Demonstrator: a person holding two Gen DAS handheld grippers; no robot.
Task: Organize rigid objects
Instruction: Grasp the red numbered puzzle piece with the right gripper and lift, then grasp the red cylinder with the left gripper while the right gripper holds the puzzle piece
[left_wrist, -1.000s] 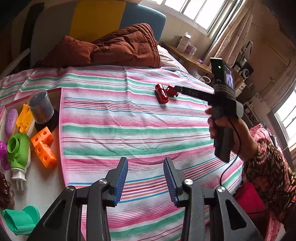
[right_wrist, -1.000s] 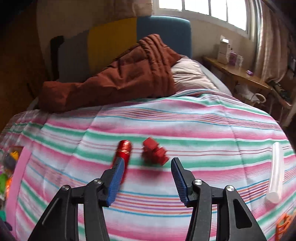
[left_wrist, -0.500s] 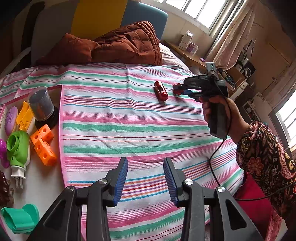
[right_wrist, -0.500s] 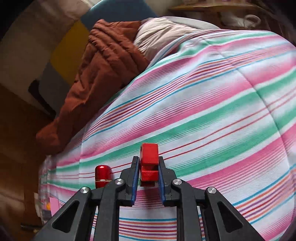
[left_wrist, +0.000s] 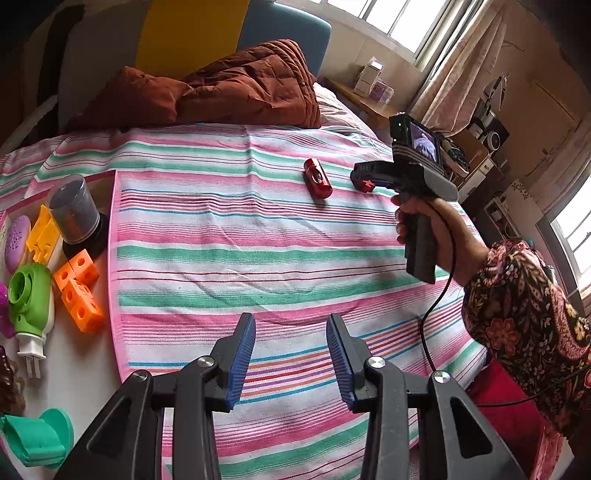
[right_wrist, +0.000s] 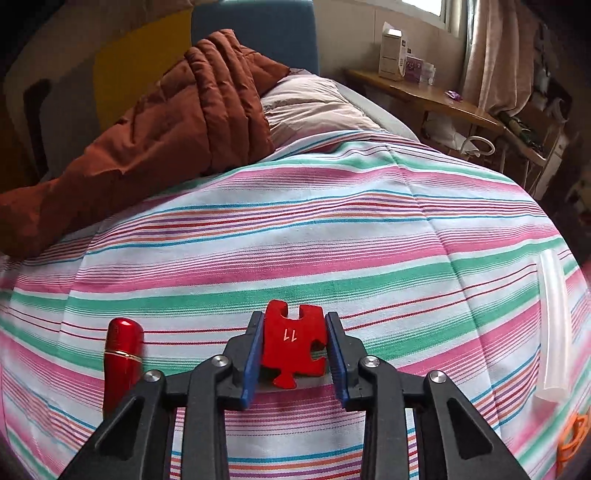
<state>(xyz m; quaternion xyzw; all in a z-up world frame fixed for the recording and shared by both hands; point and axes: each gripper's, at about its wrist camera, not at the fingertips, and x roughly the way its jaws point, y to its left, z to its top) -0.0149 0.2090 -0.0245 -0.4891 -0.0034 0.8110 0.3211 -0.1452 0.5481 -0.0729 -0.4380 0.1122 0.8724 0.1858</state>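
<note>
The bed (right_wrist: 332, 236), under a striped cover, is carrying everything. At its left edge a tray (left_wrist: 110, 177) is holding sorted toys. The left claw (left_wrist: 291, 354) is hovering released over the cover, gripping nothing. The right claw (right_wrist: 295, 350), its jaws having just been opening slightly, is grasping a red puzzle piece (right_wrist: 293, 343) marked 11, just above the cover. A red cylinder (right_wrist: 123, 354) is lying beside it.
</note>
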